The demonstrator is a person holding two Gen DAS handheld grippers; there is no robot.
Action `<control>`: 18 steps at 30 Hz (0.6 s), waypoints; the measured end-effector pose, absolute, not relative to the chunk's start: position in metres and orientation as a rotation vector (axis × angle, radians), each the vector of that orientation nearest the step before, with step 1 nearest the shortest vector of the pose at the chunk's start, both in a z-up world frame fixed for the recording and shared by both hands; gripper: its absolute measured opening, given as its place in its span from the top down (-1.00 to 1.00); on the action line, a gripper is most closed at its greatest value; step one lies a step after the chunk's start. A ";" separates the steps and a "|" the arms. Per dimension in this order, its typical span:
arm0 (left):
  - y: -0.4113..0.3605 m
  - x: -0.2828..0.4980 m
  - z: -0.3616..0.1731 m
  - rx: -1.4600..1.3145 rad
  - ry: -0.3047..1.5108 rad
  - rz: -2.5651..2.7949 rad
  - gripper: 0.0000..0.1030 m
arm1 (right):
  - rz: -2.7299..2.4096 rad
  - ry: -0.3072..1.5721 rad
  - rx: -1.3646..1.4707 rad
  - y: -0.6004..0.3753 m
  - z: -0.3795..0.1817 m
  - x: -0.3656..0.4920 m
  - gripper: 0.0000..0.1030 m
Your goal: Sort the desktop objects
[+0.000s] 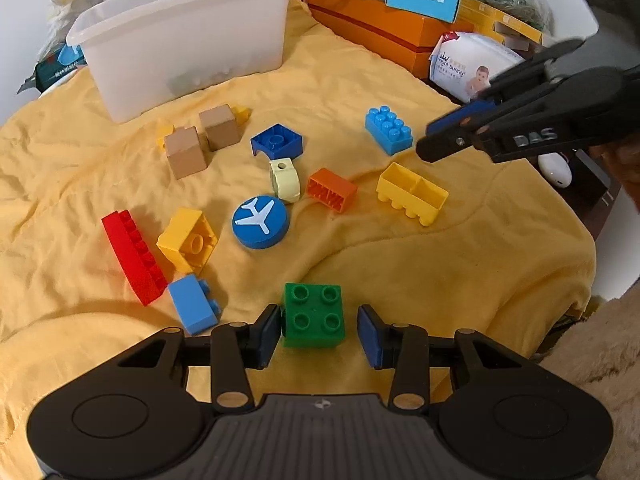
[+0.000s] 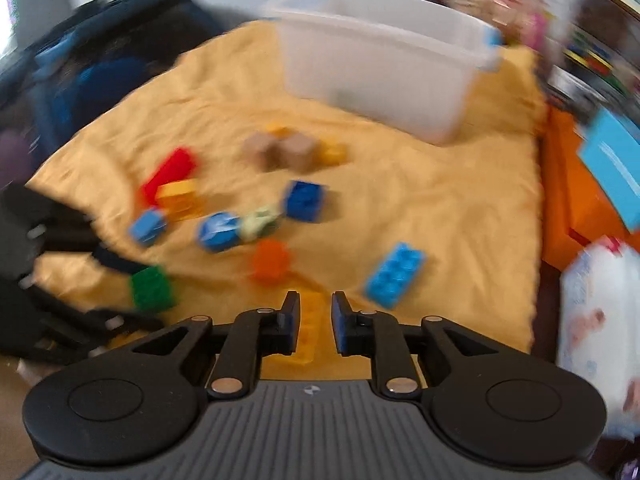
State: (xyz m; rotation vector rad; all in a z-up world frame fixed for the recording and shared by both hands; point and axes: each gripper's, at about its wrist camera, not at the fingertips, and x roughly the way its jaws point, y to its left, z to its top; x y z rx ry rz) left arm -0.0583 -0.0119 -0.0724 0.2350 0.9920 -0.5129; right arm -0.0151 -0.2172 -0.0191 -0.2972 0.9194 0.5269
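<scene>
Toy bricks lie scattered on a yellow cloth [image 1: 440,272]. My left gripper [image 1: 319,330] is open, its pads on either side of a green brick [image 1: 313,314]; the left pad [image 1: 269,332] is close to or touching the brick, the right pad stands apart. My right gripper [image 2: 316,322] is open a little, above a yellow trough brick [image 2: 311,326]; in the left wrist view it [image 1: 430,140] hovers above the light blue brick [image 1: 389,129] and that yellow brick [image 1: 412,193]. A white bin [image 1: 180,36] stands at the back. The right wrist view is blurred.
Also on the cloth are a red brick [image 1: 134,256], a yellow brick [image 1: 188,240], a blue airplane disc [image 1: 261,222], an orange brick [image 1: 332,189], a dark blue brick [image 1: 277,141] and two cardboard cubes [image 1: 202,140]. Orange boxes [image 1: 384,28] and a wipes pack [image 1: 468,64] stand at the back right.
</scene>
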 end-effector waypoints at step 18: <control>-0.006 -0.055 -0.077 0.214 1.017 -0.517 0.12 | 0.696 0.921 -0.356 -0.168 -0.036 -0.030 0.50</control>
